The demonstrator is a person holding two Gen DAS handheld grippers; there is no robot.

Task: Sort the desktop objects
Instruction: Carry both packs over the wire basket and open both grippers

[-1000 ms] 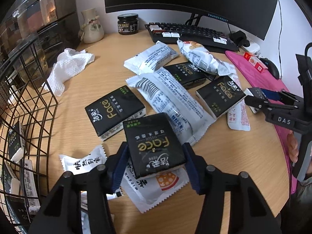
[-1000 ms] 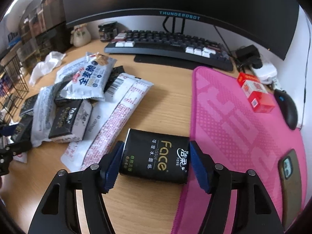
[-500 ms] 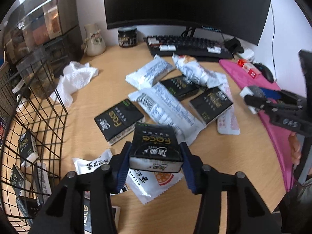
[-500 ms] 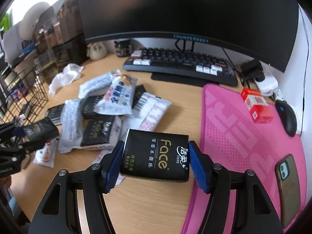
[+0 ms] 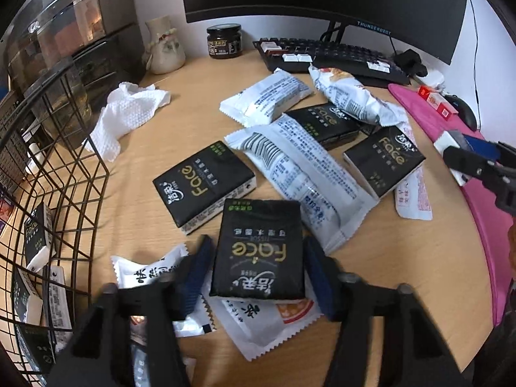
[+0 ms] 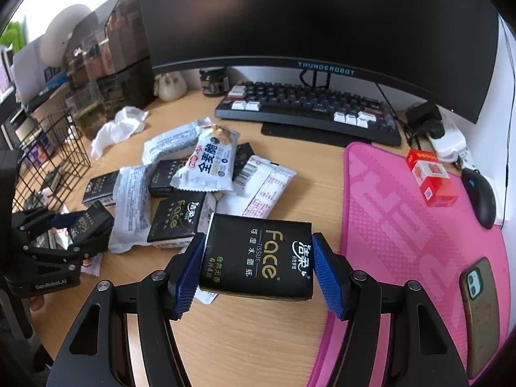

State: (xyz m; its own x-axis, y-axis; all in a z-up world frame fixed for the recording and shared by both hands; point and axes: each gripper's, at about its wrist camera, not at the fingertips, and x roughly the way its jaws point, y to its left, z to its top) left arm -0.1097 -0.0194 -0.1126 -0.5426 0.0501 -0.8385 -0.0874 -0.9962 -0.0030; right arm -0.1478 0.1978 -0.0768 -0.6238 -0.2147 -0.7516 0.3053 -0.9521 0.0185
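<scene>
Glossy plastic tissue pack, wood-grain desk, wire basket

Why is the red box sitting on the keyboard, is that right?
Not quite. The red box sits on the pink mat, not on the keyboard. The right wrist view shows it, beside the mouse.

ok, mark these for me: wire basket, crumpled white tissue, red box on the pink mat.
wire basket (image 5: pixel 82 174), left wrist view, on its black front rim wire.
crumpled white tissue (image 5: pixel 129 113), left wrist view, on the middle of the sheet.
red box (image 6: pixel 432 177), right wrist view, on its top face.
</scene>
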